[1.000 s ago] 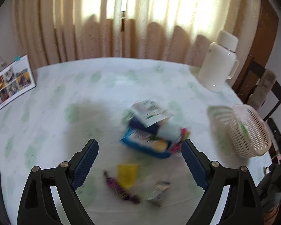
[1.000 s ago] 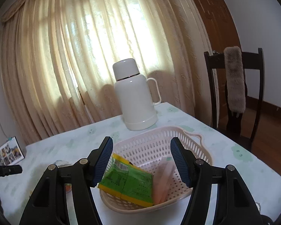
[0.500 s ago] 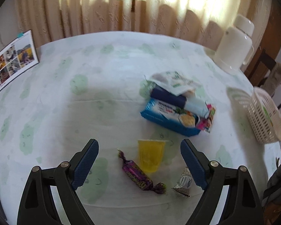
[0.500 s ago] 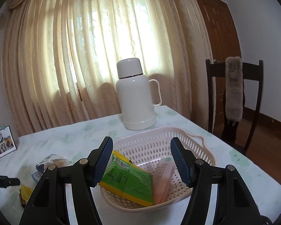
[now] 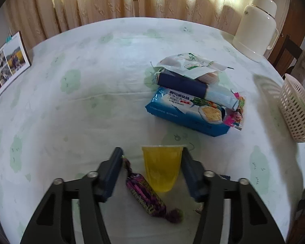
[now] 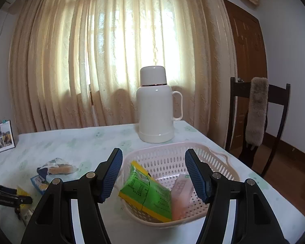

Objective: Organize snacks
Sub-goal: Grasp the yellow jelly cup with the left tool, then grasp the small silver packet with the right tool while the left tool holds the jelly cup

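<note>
Left tool (image 5: 151,169) low over the cloth-covered bench (image 5: 87,93), fingers spread, straddling a yellow plastic jelly cup (image 5: 162,167) and a purple twist-wrapped candy (image 5: 147,198). Farther right, a stack topped by a white-green packet (image 5: 190,65) over a blue cracker pack (image 5: 190,111). Far right, a cream perforated basket (image 5: 296,111).

White thermos (image 6: 155,105) on table (image 5: 91,93); photo calendar (image 5: 6,63) at edge; chair (image 6: 258,109) beside curtain (image 6: 111,50).
</note>
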Demonstrator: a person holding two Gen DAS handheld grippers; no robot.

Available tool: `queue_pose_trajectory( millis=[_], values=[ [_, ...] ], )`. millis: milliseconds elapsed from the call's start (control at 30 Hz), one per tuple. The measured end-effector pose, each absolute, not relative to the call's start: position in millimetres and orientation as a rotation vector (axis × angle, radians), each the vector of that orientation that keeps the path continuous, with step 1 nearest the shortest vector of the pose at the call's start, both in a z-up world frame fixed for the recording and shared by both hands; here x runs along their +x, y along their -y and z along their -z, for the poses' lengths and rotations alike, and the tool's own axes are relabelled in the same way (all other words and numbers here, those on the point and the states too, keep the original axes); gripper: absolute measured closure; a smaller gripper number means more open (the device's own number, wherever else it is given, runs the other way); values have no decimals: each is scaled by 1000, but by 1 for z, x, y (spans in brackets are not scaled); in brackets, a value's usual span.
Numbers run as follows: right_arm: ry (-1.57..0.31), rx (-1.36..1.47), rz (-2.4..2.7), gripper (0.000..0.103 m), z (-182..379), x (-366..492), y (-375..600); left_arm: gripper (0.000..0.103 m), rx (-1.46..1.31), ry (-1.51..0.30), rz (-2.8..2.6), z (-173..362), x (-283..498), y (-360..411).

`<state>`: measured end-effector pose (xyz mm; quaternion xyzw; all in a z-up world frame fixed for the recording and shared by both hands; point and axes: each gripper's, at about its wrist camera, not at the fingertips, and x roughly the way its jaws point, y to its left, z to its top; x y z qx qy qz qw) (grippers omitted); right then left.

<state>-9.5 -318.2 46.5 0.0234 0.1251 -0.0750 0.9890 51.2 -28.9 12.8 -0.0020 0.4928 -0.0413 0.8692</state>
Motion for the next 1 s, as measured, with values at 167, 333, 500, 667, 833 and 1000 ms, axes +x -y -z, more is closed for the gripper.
queue_pose_trajectory(
  millis=[167,333,500,667,833,1000],
  values=[
    [-253,33,150,38,-45,-10,313,66,-29,-1016,125,-17,51,27],
    [-248,12,129,38,-45,-15,299,67,-62,-993,132,-25,49,20],
    [-260,-10,35,38,-42,-23,272,67,-87,-963,136,-36,47,14],
    [-361,-4,-142,38,-32,-24,239,68,-100,-925,138,-47,42,9],
    [-570,43,-397,38,-14,-11,206,68,-115,-877,125,-59,34,-1],
    [-763,76,-543,38,12,0,179,68,-125,-850,111,-66,29,-11]
  ],
)
